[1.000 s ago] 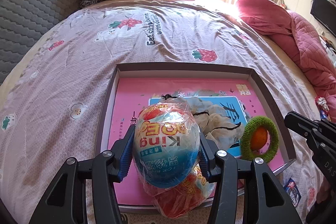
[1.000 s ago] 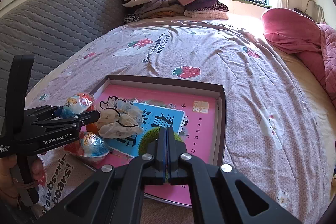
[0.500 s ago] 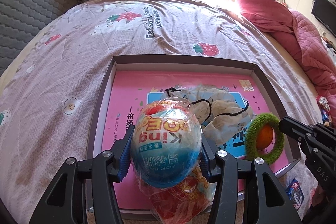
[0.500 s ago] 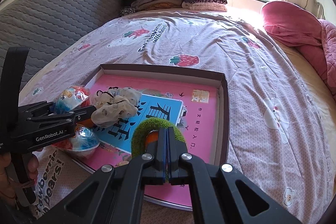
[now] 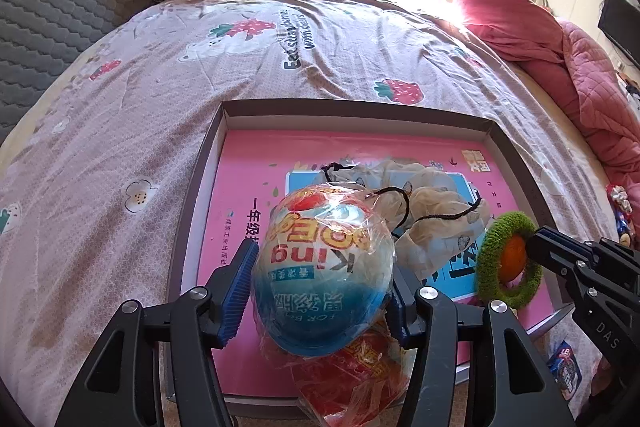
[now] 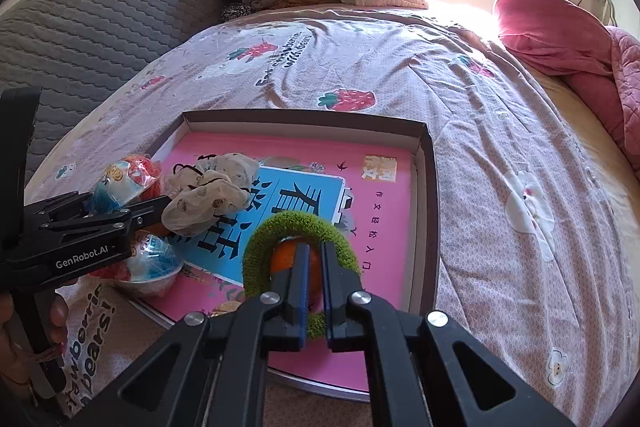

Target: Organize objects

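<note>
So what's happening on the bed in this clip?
A person is sorting small items into a shallow box on the bed. The left gripper is around a wrapped toy egg over the box's near-left corner, one pad slightly off it. The right gripper stands slightly parted at a green fuzzy ring. A beige drawstring pouch lies inside the box.
</note>
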Action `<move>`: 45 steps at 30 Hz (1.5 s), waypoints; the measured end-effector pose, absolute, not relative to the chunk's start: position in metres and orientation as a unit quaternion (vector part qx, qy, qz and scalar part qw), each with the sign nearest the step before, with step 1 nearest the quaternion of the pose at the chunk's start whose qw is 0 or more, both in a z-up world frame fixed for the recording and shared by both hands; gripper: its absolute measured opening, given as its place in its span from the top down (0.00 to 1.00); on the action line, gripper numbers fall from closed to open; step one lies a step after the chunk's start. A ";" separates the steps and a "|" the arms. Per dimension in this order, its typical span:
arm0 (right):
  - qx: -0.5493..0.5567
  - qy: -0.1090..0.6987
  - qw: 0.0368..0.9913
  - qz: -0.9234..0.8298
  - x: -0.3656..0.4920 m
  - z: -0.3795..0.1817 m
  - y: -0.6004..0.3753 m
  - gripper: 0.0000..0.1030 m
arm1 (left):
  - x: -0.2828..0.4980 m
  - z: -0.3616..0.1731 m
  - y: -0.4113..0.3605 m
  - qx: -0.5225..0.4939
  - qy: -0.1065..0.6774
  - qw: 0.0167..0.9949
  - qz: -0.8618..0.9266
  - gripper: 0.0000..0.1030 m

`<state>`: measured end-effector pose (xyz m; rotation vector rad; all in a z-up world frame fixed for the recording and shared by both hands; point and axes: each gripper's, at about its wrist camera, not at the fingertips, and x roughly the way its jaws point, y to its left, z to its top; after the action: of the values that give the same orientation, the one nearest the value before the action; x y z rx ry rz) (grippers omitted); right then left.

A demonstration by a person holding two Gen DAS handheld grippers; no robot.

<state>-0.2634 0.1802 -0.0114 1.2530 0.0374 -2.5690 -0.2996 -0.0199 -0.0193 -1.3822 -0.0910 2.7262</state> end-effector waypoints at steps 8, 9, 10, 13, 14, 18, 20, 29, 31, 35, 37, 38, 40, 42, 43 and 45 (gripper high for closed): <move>0.432 0.015 0.134 -0.892 -0.262 -0.007 0.180 0.63 | -0.294 -0.007 -0.020 -0.441 -0.024 0.035 0.897 0.42; 0.431 0.015 0.134 -0.892 -0.261 -0.005 0.180 0.63 | -0.293 -0.006 -0.020 -0.440 -0.022 0.034 0.897 0.42; 0.430 0.016 0.133 -0.893 -0.261 -0.004 0.180 0.62 | -0.292 -0.004 -0.020 -0.438 -0.021 0.033 0.898 0.42; 0.425 0.016 0.135 -0.895 -0.258 0.001 0.179 0.62 | -0.289 0.002 -0.020 -0.434 -0.019 0.029 0.900 0.42; 0.423 0.017 0.135 -0.896 -0.257 0.003 0.179 0.61 | -0.288 0.004 -0.020 -0.432 -0.018 0.028 0.901 0.42; 0.415 0.017 0.137 -0.900 -0.255 0.010 0.178 0.59 | -0.283 0.013 -0.021 -0.425 -0.017 0.024 0.905 0.42; 0.410 0.018 0.136 -0.901 -0.252 0.014 0.178 0.53 | -0.280 0.018 -0.021 -0.421 -0.019 0.024 0.906 0.42; 0.396 0.017 0.140 -0.907 -0.240 0.028 0.176 0.45 | -0.264 0.035 -0.018 -0.411 -0.020 0.023 0.911 0.41; 0.393 0.016 0.140 -0.909 -0.236 0.031 0.176 0.45 | -0.260 0.037 -0.017 -0.409 -0.016 0.020 0.912 0.36; 0.385 0.009 0.141 -0.912 -0.228 0.039 0.178 0.42 | -0.252 0.044 -0.015 -0.402 -0.016 0.022 0.915 0.32; 0.381 0.009 0.140 -0.914 -0.224 0.042 0.178 0.42 | -0.247 0.048 -0.015 -0.399 -0.016 0.022 0.917 0.32; 0.380 0.010 0.140 -0.914 -0.222 0.044 0.178 0.42 | -0.245 0.050 -0.015 -0.397 -0.016 0.023 0.917 0.32; 0.377 0.011 0.139 -0.915 -0.219 0.047 0.178 0.41 | -0.240 0.054 -0.014 -0.395 -0.016 0.024 0.918 0.32; 0.373 0.007 0.138 -0.917 -0.214 0.050 0.179 0.40 | -0.235 0.058 -0.013 -0.392 -0.014 0.025 0.920 0.32; 0.371 0.005 0.139 -0.918 -0.212 0.052 0.179 0.40 | -0.232 0.059 -0.012 -0.390 -0.014 0.026 0.920 0.32; 0.366 0.003 0.140 -0.920 -0.207 0.057 0.179 0.39 | -0.226 0.063 -0.011 -0.387 -0.014 0.028 0.922 0.32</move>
<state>-0.2073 0.1794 0.0570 1.0560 0.0081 -2.6578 -0.2260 -0.0106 0.0634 -1.1947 -0.0446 2.8446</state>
